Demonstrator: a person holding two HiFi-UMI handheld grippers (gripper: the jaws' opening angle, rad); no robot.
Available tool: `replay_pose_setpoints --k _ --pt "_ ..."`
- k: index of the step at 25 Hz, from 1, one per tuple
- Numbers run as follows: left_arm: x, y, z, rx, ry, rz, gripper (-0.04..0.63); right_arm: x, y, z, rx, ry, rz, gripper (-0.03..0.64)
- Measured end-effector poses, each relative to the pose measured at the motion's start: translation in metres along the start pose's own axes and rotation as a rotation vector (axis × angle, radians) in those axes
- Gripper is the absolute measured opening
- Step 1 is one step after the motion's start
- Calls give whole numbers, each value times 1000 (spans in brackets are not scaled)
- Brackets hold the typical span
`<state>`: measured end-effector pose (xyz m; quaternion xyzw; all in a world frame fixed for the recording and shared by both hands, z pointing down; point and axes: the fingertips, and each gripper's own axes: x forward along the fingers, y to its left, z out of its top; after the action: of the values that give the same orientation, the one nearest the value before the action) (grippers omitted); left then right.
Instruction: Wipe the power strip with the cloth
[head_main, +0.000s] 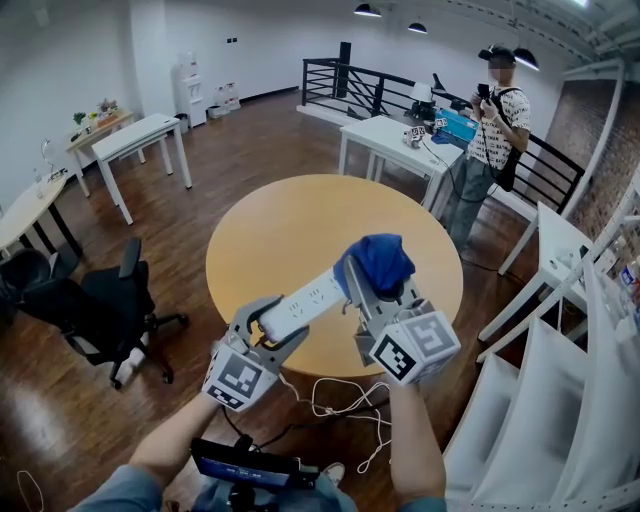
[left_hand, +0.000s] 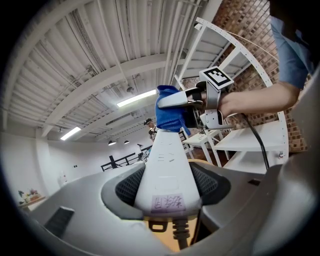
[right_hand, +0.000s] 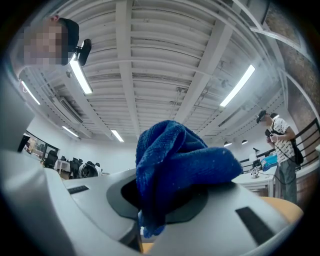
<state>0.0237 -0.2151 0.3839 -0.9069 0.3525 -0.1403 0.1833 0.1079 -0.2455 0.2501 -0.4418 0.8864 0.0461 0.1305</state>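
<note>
A white power strip (head_main: 305, 300) is held up above the round wooden table (head_main: 290, 230), tilted from lower left to upper right. My left gripper (head_main: 272, 325) is shut on its cable end; in the left gripper view the power strip (left_hand: 167, 165) runs away from between the dark pads (left_hand: 127, 187). My right gripper (head_main: 375, 290) is shut on a bunched blue cloth (head_main: 380, 262), which rests on the strip's far end. In the left gripper view the cloth (left_hand: 169, 112) covers that far end. The right gripper view shows the cloth (right_hand: 175, 165) bulging out of the jaws.
The strip's white cable (head_main: 340, 400) hangs in loops below the table's near edge. A person (head_main: 490, 130) stands beyond the table by a white desk (head_main: 395, 135). A black office chair (head_main: 100, 310) is at the left and white shelving (head_main: 560, 400) at the right.
</note>
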Motion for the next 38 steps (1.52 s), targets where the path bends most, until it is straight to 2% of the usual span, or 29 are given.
replay_pose_setpoints --k 29,35,38 --pt "7 4 -2 4 3 -1 282 16 112 -56 157 55 234 58" --pt "4 6 1 -27 2 2 282 15 119 -54 162 46 249 58" --pt "4 8 1 -67 -2 -1 282 11 112 -48 161 27 233 58"
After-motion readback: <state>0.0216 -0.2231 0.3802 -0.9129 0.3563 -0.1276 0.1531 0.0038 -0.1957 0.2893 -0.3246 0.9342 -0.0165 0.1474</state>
